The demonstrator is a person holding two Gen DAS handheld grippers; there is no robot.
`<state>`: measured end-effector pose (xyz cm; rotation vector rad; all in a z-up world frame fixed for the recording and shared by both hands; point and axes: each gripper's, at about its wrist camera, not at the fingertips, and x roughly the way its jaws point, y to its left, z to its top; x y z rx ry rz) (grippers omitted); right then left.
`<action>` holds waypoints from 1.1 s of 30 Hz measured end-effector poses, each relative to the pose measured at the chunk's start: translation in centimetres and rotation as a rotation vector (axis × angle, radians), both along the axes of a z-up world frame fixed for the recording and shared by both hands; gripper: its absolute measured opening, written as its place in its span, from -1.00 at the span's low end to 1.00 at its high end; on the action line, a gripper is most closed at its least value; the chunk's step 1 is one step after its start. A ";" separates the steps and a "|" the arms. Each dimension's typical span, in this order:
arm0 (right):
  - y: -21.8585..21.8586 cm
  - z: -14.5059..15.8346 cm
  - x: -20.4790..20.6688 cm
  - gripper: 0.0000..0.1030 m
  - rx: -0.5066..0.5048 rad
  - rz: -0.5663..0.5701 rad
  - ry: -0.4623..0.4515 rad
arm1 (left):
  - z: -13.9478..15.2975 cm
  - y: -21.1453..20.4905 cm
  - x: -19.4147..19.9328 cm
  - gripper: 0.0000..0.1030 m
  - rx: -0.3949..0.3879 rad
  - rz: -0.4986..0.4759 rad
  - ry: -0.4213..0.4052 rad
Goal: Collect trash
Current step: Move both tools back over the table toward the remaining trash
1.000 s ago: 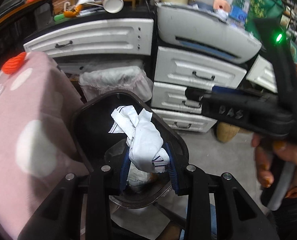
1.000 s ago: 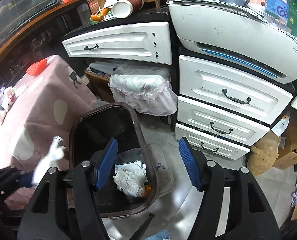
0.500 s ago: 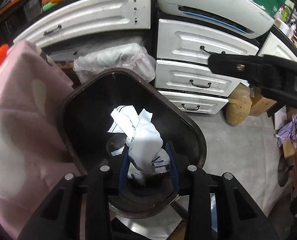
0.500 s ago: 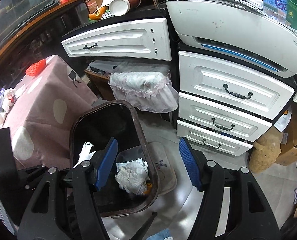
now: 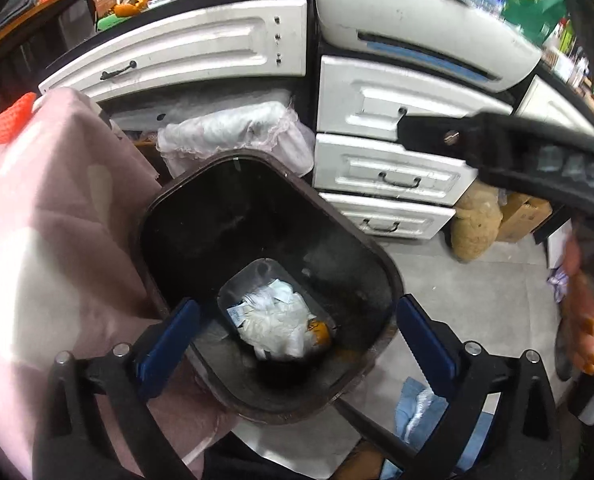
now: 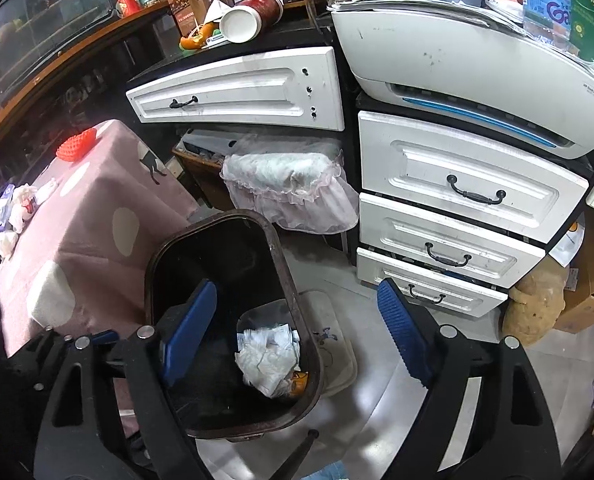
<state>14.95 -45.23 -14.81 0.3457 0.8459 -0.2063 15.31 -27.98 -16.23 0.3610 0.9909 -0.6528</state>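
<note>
Left gripper [image 5: 295, 338]: black frame, blue ribbed pads, jaws spread wide and empty, poised above the open mouth of a dark brown rounded-rectangular plastic waste bin [image 5: 381, 268]. Right gripper [image 6: 297, 330]: same build, jaws likewise spread and empty, left pad over the bin [image 6: 285, 264], right pad over grey floor. Trash: crumpled white paper wad [image 5: 275, 326], creased, with small blue printed marks too blurred to read; lies at the bin's bottom beside an orange scrap [image 5: 320, 330]; seen again from the right wrist [image 6: 269, 354]. More crumpled white wrappers [image 6: 11, 210] rest on a pink cloth-covered table [image 6: 97, 208] left of the bin. Behind: white three-drawer cabinet [image 6: 457, 216] under a white printer [image 6: 477, 68]. Legible writing: "DAS" on the right gripper's black arm [image 5: 545, 160].
</note>
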 end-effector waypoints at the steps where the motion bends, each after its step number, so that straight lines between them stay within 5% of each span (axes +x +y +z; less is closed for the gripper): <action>1: 0.0 0.1 0.0 0.60 -0.002 0.000 -0.002 | 0.5 0.4 -0.2 0.89 -0.016 0.001 0.000; 11: 2.0 2.3 0.6 0.62 0.001 0.061 -0.046 | 7.3 5.8 -2.6 0.89 -0.134 0.047 -0.108; 16: 5.6 4.2 1.9 0.62 0.019 0.165 -0.081 | 10.0 9.8 -3.0 0.89 -0.121 0.101 -0.212; 33: 23.8 8.6 7.7 0.62 -0.079 0.586 -0.175 | 13.2 31.0 3.4 0.89 -0.162 0.584 -0.277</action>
